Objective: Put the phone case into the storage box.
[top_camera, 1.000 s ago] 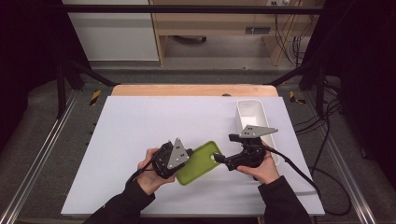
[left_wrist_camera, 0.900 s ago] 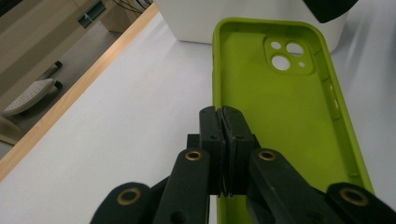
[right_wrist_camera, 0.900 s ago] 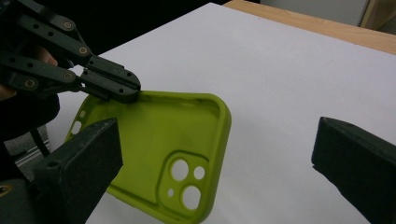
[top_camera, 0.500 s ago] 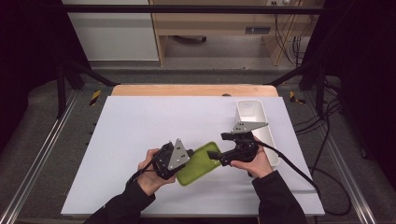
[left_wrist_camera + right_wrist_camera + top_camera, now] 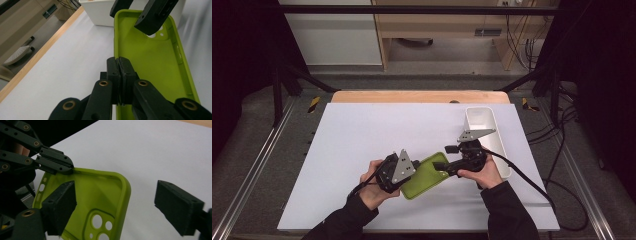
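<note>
A: White tabletop [image 5: 362, 145], dark surround, wooden edge at the far side. Status of the workpiece?

B: Green phone case [image 5: 424, 176] is held off the sheet, open side up, between the two grippers. Left gripper [image 5: 119, 65] is clenched on one long side wall of the case; in the left gripper view the wall runs straight up out of the closed jaws.

A: And the right gripper [image 5: 443, 157]?

B: Changed within the last second. Its jaws have just been closing and now straddle the camera-hole corner: one jaw inside the shell, the other outside the wall with a clear gap. No contact is visible yet in the right gripper view, so treat it as released. The hand has also drawn in toward the case compared with a second ago.

A: Consequence?

B: Judged as a second grip being set up. Once it seats, the case can be handed over or carried to the white bin [image 5: 482, 125] beyond the right jaws.
</note>
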{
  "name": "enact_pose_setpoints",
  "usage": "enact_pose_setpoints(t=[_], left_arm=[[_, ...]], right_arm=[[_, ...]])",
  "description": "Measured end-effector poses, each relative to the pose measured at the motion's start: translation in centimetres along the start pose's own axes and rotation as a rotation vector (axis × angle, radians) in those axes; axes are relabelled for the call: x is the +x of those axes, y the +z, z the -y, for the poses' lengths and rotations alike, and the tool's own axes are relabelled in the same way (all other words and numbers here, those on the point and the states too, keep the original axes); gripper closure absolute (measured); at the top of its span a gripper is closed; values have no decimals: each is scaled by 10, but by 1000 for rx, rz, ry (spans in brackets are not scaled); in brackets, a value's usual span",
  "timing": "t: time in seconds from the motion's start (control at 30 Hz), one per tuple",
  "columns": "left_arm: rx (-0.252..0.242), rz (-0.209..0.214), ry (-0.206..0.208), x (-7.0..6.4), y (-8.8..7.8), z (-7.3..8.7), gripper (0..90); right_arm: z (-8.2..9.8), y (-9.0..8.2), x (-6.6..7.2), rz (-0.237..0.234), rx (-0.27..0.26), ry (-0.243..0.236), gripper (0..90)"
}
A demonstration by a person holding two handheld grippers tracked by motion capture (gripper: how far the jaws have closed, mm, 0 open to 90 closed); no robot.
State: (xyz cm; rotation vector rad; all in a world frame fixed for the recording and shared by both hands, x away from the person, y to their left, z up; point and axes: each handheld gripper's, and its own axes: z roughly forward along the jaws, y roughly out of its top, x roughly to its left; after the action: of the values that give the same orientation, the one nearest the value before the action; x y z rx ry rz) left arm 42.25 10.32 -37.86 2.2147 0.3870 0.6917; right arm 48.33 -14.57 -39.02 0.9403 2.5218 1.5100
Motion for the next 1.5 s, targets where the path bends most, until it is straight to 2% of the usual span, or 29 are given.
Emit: enact_pose_setpoints(t=[0.17, 0.43, 0.63, 0.9, 1.27, 1.5], left_arm=[[-1, -1, 3, 0, 0, 0, 881], [-1, -7, 10, -1, -1, 0, 881], [1, -5, 12, -1, 0, 0, 881], [5, -16, 27, -2, 0, 0, 882], [21, -24, 52, -3, 3, 1, 882], [27, -19, 67, -5, 5, 2, 882]], right_arm=[[-1, -1, -1, -44, -1, 19, 332], [-1, 0, -4, -49, 33, 35, 411], [-2, -2, -5, -81, 33, 56, 560], [-3, -5, -6, -77, 39, 60, 644], [-5, -12, -7, -104, 38, 86, 752], [-5, -14, -7, -102, 61, 85, 770]])
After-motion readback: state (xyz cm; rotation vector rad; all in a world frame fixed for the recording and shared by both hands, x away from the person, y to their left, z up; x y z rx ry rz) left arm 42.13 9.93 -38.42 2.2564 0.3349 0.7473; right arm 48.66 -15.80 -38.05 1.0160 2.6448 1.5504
